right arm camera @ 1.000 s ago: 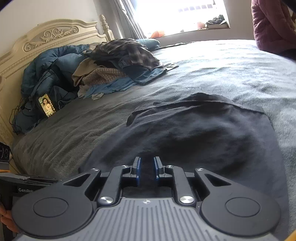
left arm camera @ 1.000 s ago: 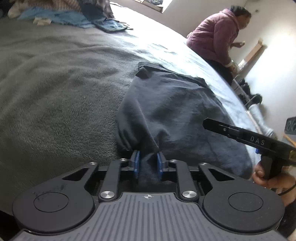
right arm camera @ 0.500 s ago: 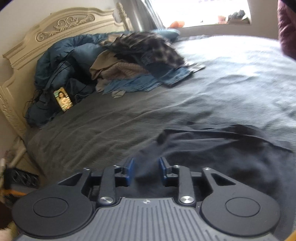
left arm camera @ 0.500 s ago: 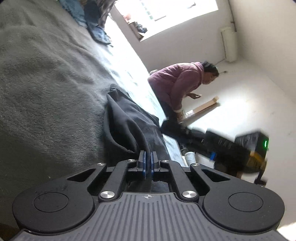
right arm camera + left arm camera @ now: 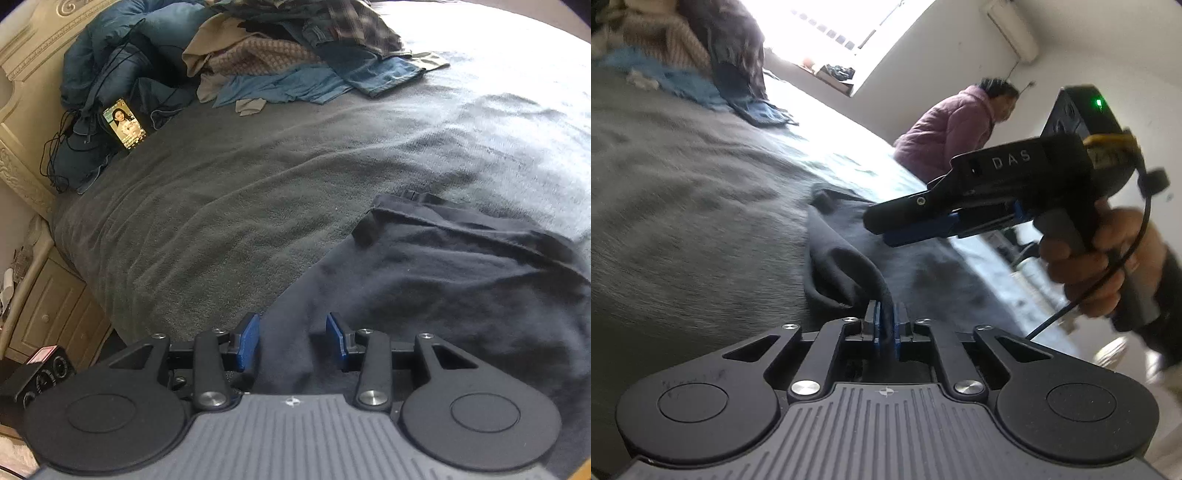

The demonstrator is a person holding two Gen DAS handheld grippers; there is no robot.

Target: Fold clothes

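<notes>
A dark navy garment [image 5: 461,280] lies spread on the grey blanket [image 5: 221,206] of a bed. My left gripper [image 5: 885,325] pinches a thick rolled edge of the garment [image 5: 842,266], which fills the narrow gap while the jaws are opening. The jaws of my right gripper [image 5: 291,339] are also opening. Its blue pads [image 5: 246,341] stand well apart, a ridge of the cloth lies loose between them, and neither pad presses on it. In the left wrist view the right gripper [image 5: 882,229] hovers above the garment, held by a hand [image 5: 1082,266].
A pile of unfolded clothes [image 5: 295,55] and a blue quilt sit by the cream headboard, with a lit phone [image 5: 123,123] leaning there. A person in a pink jacket [image 5: 949,129] bends at the bed's far side. A nightstand [image 5: 48,306] stands at the left.
The right jaws have spread apart and let the cloth go as that gripper rose and tilted down. The left pads closed tight on the garment's edge, then widened slightly.
</notes>
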